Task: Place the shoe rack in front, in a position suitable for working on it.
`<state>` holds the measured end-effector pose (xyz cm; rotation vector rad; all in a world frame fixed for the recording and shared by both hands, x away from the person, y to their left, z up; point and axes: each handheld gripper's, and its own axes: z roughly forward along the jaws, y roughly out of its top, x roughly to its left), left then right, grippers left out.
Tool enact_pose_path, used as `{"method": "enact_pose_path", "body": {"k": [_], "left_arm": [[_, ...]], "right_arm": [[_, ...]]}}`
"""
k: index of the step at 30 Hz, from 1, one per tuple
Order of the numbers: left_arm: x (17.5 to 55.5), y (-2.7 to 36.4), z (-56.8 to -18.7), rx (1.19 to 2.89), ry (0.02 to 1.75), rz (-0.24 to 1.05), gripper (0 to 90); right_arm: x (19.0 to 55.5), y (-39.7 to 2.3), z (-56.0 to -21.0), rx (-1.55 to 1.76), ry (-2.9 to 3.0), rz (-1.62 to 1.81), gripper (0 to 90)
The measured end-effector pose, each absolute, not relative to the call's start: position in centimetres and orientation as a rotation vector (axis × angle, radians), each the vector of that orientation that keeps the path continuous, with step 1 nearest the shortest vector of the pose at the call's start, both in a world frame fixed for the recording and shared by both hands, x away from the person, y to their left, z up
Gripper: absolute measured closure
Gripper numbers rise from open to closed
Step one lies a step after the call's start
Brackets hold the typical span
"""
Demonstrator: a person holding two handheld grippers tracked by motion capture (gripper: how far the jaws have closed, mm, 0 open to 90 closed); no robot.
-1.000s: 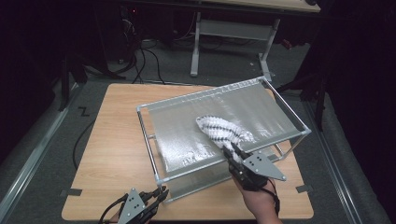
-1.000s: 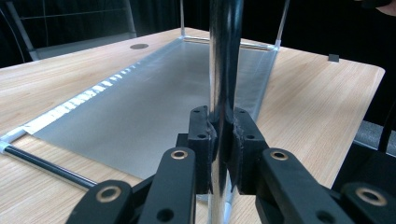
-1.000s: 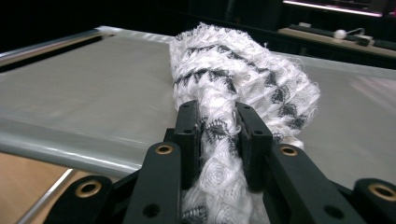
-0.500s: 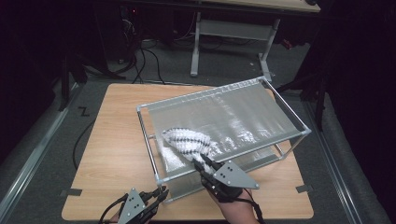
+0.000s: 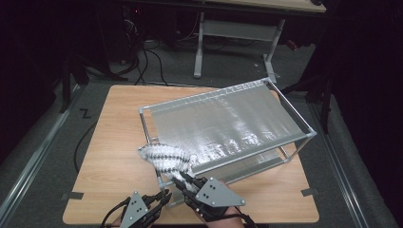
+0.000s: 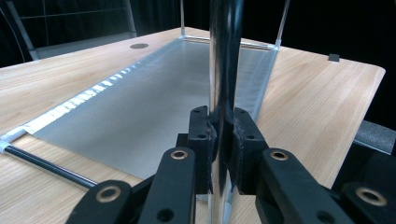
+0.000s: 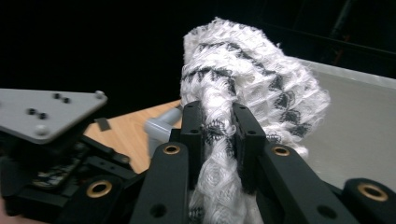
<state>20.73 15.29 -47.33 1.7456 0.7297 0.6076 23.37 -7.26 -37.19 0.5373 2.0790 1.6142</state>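
At six o'clock on the table (image 5: 109, 142), near its front edge: left gripper (image 5: 161, 198), jaws clamped tight on a post (image 6: 224, 56) of the rack (image 5: 304, 133), chrome tube pinched between the black pads and rising upright past them in the left gripper view. Just beside it, toward five o'clock: right gripper (image 5: 183, 179), grey plate on top, hand (image 5: 223, 219) entering from the bottom edge. Jaws just now closing further, pressed on a cloth (image 5: 164, 156), white knit with dark pattern, bunched and standing up between the pads in the right gripper view (image 7: 243, 79). Draped over the rack's front left corner, at about seven o'clock of the frame, partly on the upper sheet and partly hanging over the near rail. Beyond, toward one o'clock: silvery upper sheet (image 5: 223, 123) stretched across the tubular rack, tilted, far right corner higher; lower sheet (image 6: 140, 107) lying flat on the wood beneath. Farther off, at twelve o'clock past the table: dark floor, cables (image 5: 142, 57), legs of a second table (image 5: 237, 28).
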Motion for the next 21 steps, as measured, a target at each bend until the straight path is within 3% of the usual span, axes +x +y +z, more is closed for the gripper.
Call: {"method": "enact_pose_path", "body": {"k": [6,13,21], "left_arm": [[20.8,15.3,-47.3,1.746,0.734,0.611,80.4],[20.9,15.3,-47.3,1.743,0.74,0.611,80.5],[21.7,15.7,-47.3,1.728,0.768,0.613,80.6]], "right_arm": [[22.0,-8.1,-36.6,0.488,2.035,1.668,79.3],[21.6,-13.5,-35.5,0.548,1.94,1.631,79.4],[21.8,-18.2,-39.3,0.663,2.025,1.5,79.5]]}}
